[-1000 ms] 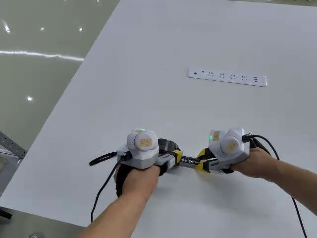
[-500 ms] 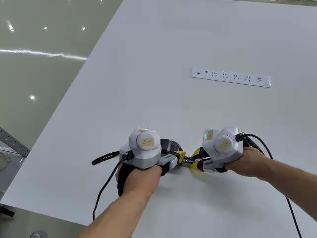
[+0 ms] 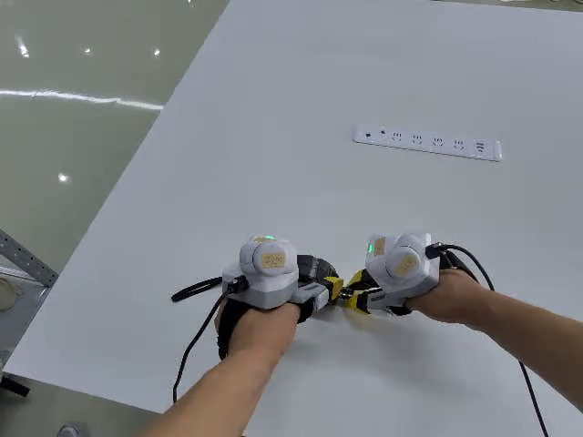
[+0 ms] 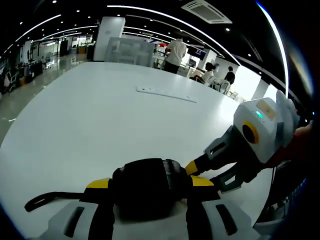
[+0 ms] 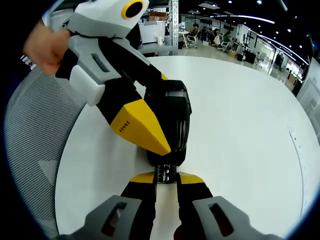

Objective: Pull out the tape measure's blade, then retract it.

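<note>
Right gripper view: right hand-held gripper [image 5: 167,179] tight on blade [image 5: 165,171], tape measure [image 5: 176,107] just ahead.

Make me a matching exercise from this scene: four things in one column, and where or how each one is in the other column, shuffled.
Things
1. left gripper
2. right gripper
3. power strip
4. strap

States
A. lies apart, far across the table
B. shut on the blade end
C. shut on the tape case
D. trails loose beside the tape case

Pairs: 1-C, 2-B, 3-A, 4-D
</note>
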{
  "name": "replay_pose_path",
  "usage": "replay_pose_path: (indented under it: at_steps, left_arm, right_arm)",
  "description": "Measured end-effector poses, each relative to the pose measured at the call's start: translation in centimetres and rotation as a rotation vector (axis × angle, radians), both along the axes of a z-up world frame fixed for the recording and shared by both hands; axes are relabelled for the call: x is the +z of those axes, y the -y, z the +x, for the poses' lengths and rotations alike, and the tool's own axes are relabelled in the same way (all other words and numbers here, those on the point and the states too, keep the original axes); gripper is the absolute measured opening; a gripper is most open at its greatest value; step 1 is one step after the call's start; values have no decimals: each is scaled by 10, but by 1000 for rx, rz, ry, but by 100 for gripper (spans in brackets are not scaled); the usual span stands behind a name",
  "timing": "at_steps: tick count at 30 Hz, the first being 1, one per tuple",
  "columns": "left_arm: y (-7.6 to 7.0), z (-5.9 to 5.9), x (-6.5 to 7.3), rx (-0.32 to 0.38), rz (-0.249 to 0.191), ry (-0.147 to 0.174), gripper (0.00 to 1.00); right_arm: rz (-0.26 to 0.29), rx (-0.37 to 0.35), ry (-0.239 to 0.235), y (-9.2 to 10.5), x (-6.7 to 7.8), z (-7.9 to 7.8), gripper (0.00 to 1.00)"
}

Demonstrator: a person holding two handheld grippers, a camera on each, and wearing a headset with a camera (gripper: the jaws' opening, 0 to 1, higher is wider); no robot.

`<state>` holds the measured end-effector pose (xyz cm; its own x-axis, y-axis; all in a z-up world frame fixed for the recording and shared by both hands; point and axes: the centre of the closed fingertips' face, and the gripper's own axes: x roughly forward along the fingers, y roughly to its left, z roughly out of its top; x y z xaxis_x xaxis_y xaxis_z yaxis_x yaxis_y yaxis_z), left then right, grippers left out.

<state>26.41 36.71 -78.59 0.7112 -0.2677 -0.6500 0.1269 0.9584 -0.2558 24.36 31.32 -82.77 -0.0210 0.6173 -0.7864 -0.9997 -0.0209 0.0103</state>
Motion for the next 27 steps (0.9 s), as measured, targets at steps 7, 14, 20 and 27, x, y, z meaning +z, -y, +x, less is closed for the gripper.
replay_pose_path:
  at_steps: [7, 14, 20, 27]
  left_arm:
    - [0, 0, 0, 1, 0, 0, 54]
    - [0, 1, 0, 2, -1, -1, 54]
    - [-1, 0, 0, 2, 0, 0, 54]
    - [-1, 0, 0, 6, 2, 1, 54]
  right_arm:
    - [-9, -10, -1, -3, 0, 1, 12]
    - [-21, -20, -3, -6, -1, 1, 12]
    - [-37, -21, -1, -7, 0, 2, 13]
    - [-37, -21, 1, -7, 0, 1, 13]
